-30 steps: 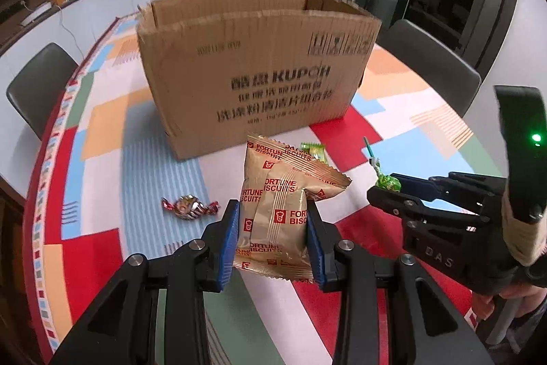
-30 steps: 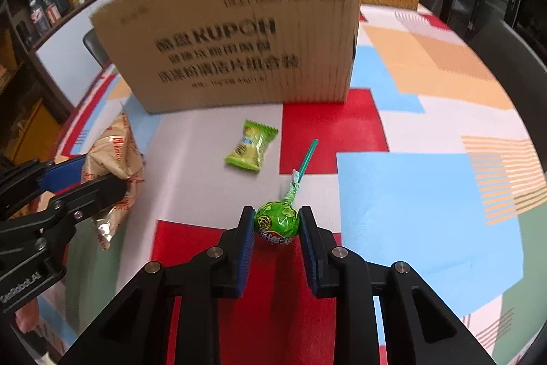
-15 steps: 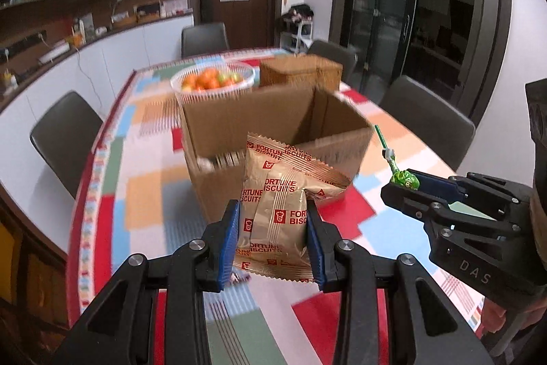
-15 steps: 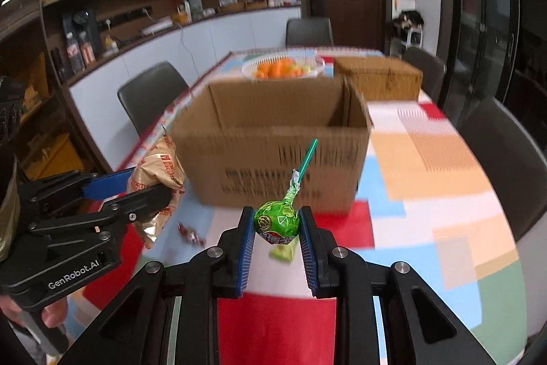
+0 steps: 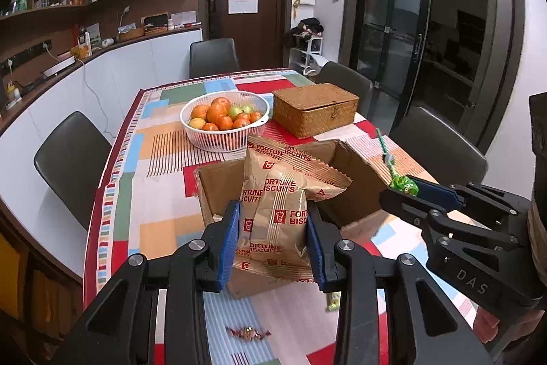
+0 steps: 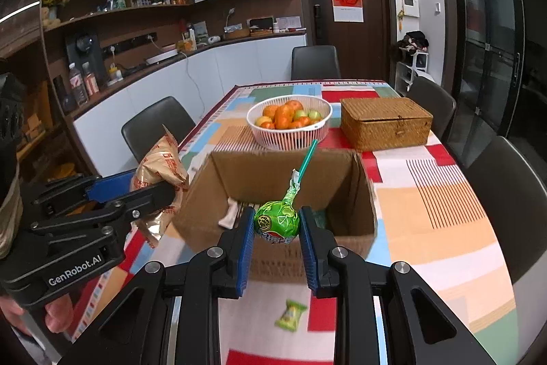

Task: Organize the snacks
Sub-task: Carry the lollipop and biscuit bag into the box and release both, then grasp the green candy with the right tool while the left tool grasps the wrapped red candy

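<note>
My left gripper [image 5: 273, 245] is shut on a tan Fortune Biscuits packet [image 5: 277, 204], held in the air over the near edge of the open cardboard box [image 5: 355, 173]. My right gripper [image 6: 276, 240] is shut on a green lollipop [image 6: 277, 222], stick up, held in front of the box [image 6: 266, 173]. The left gripper with the packet [image 6: 160, 166] shows at the left of the right wrist view. The right gripper with the lollipop [image 5: 405, 185] shows at the right of the left wrist view. The box holds a few wrapped items.
A green wrapped candy [image 6: 290, 315] and a red-gold wrapped candy [image 5: 248, 332] lie on the patchwork tablecloth before the box. Behind the box stand a white fruit basket [image 6: 289, 120] and a wicker chest [image 6: 386, 122]. Grey chairs ring the table.
Both grippers have risen from near the tabletop to above the box rim, each keeping its snack. The box's open inside has come into view.
</note>
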`<state>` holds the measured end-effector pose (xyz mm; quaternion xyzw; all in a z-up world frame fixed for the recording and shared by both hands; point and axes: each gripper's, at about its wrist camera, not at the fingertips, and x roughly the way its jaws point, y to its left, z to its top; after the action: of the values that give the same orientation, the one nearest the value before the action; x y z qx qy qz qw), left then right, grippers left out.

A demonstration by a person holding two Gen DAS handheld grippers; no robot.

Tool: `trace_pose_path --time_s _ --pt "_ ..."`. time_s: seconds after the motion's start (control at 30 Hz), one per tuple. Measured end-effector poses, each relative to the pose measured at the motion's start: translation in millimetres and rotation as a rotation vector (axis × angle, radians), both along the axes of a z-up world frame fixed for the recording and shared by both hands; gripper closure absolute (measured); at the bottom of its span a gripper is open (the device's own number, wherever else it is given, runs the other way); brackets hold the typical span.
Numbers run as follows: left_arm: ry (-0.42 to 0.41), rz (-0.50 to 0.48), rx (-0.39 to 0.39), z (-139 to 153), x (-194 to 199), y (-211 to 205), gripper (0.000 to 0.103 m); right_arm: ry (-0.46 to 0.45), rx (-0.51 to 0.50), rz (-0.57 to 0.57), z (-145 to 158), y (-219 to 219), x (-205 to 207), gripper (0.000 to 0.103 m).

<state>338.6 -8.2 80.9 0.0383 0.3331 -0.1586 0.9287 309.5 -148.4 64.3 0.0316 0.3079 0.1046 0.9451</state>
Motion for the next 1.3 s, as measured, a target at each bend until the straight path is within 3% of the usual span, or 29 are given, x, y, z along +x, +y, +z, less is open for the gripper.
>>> trace_pose_path --time_s 0.2,0.3,0.33,0.37,0.4,0.43,0.53,0.83,1.07,1.3 --pt "0.021 -0.003 0.008 -8 36 -7 0.065 0.014 -0.008 -0.004 0 -4 37 0.076" --pt "0.019 0.029 0.026 -10 49 -9 0.044 0.024 -0.009 -0.006 -3 -5 54 0.076" --pt "0.018 0.042 0.022 -11 50 -7 0.042 0.03 -0.014 -0.006 -4 -6 61 0.075" --pt "0.02 0.046 0.017 -13 49 -4 0.042 0.043 -0.021 -0.018 -7 -7 66 0.069" --pt "0.025 0.056 0.018 -15 47 -1 0.041 0.051 -0.02 -0.031 -8 -8 69 0.057" --pt "0.022 0.065 0.024 -16 43 1 0.041 0.051 -0.014 -0.047 -10 -10 69 0.053" --pt "-0.009 0.071 0.053 -17 28 4 0.038 0.039 -0.011 -0.072 -15 -13 60 0.052" --pt "-0.041 0.085 0.041 -16 -26 23 0.032 0.009 -0.008 -0.052 -18 4 12 0.052" --pt "0.008 0.107 0.03 -41 -51 35 0.032 0.029 -0.02 -0.044 -39 13 -20 0.051" --pt "0.108 0.15 0.041 -86 -56 44 0.032 0.086 -0.041 -0.064 -71 16 -28 0.051"
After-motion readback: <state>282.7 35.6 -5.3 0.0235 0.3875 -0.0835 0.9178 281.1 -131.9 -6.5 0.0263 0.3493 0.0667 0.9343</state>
